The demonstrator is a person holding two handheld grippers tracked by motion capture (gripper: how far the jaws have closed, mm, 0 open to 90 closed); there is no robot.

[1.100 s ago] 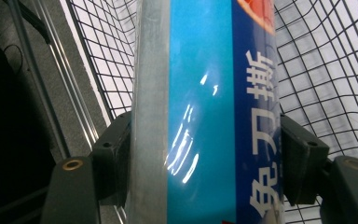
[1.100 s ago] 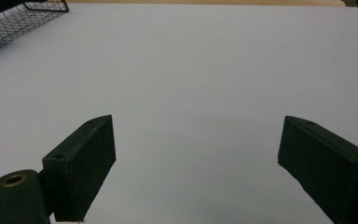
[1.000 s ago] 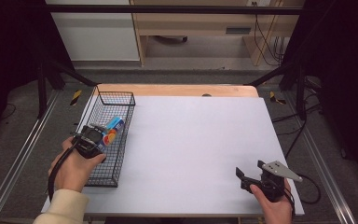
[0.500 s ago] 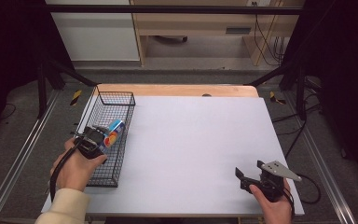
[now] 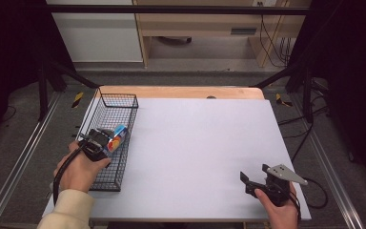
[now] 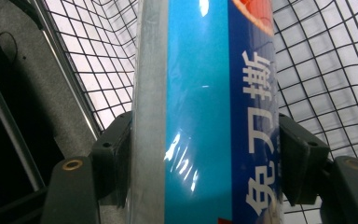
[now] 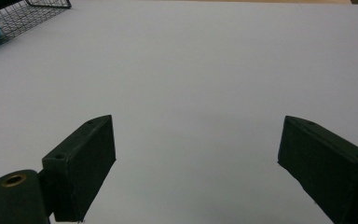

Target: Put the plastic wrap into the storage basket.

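Left gripper (image 5: 106,142) lower; glossy blue box (image 6: 205,112) clamped

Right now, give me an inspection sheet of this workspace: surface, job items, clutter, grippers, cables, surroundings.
Surface: white table top, bare across the middle and right.
Job's things: black wire basket at the left edge; blue printed package over the basket.
Clutter: nothing seen.
Grippers: left gripper shut on the blue printed package, a finger pressed on each side; right gripper open, low over the bare top near the right front corner.
Cables: one cable trails from the left gripper; cords hang at the back wall.
Surroundings: metal floor rails, wooden furniture behind.
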